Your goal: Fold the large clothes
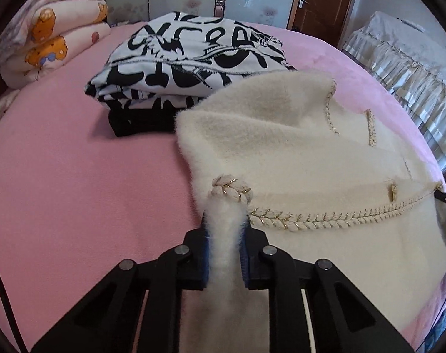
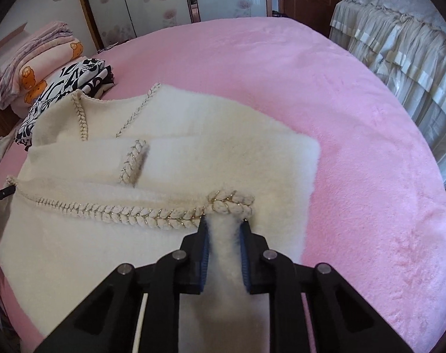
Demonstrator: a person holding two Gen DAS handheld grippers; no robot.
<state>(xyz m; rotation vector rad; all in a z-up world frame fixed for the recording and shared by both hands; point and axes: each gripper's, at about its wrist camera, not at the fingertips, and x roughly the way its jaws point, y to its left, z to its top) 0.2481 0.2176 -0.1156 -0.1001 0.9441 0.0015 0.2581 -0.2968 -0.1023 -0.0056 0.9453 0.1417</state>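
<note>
Both your left gripper (image 1: 225, 235) and right gripper (image 2: 224, 236) pinch the fluffy cream coat's (image 2: 175, 158) braided hem (image 2: 152, 216), which runs sideways between them, body stretching ahead.

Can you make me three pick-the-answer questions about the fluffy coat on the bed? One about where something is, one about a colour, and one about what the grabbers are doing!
1. Where is the black-and-white printed garment?
A. On the floor
B. Folded on the bed behind the fluffy coat
C. Hanging on the door

2. What colour is the bed cover?
A. Pink
B. Green
C. Blue

3. What are the left gripper and right gripper doing?
A. Both open, holding nothing
B. Only one holds the coat
C. Both shut on the coat's braided edge

Answers: 1 B, it lies folded on a dark piece just past the coat. 2 A, pink shows all around. 3 C, white fur is squeezed between each pair of fingers.
</note>
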